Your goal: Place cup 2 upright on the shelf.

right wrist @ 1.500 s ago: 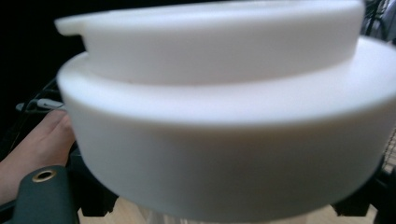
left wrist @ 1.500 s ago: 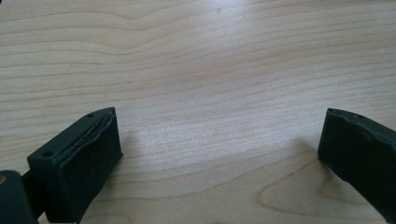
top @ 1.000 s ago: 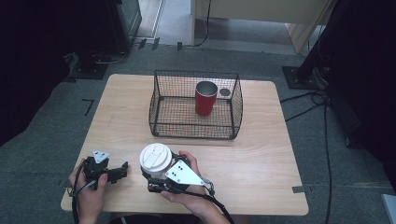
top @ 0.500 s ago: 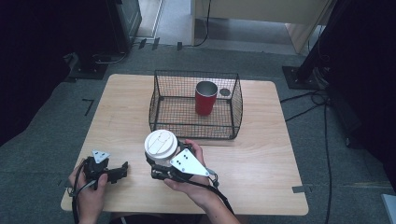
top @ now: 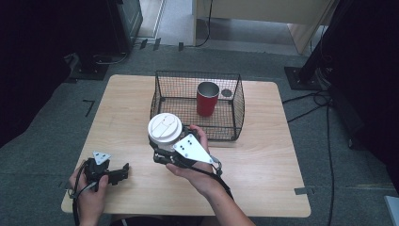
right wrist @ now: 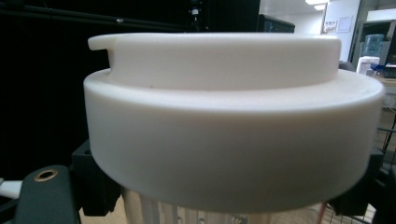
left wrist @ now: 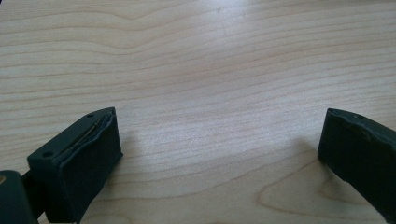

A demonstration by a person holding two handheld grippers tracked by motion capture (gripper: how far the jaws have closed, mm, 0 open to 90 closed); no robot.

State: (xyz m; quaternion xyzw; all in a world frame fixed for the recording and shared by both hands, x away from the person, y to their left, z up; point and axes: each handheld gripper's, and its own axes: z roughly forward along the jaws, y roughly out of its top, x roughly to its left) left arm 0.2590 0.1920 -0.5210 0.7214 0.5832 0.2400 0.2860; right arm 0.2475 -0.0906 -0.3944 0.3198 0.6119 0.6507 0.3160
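On the high view, the left tongs (top: 123,172) lie low on the worktop (top: 263,160) at about 7 o'clock, held by the left hand (top: 89,200), and point toward 3 o'clock. The left gripper view shows their jaws spread wide apart over bare wood grain, with nothing between them.

Next along, near the worktop's centre, the right hand (top: 200,176) holds the right tongs (top: 157,150) raised above the wood, their grey plate facing up. They are clamped on a cup (top: 164,128) with a white lid. In the right gripper view the lid (right wrist: 233,116) sits square and level above the jaws, and a ribbed pale body runs down from it between the black pads on either side. The cup's long axis stands upright, with the lid on top, facing the high camera. The cup hangs just in front of the basket's near left corner, clear of the worktop.

Behind it, toward 12 o'clock, stands the wire basket (top: 162,94). Inside it, right of middle, a red cup (top: 207,100) stands upright with its mouth open to the top. A small grey disc (top: 227,93) lies at its 2 o'clock, near the basket's back right corner.
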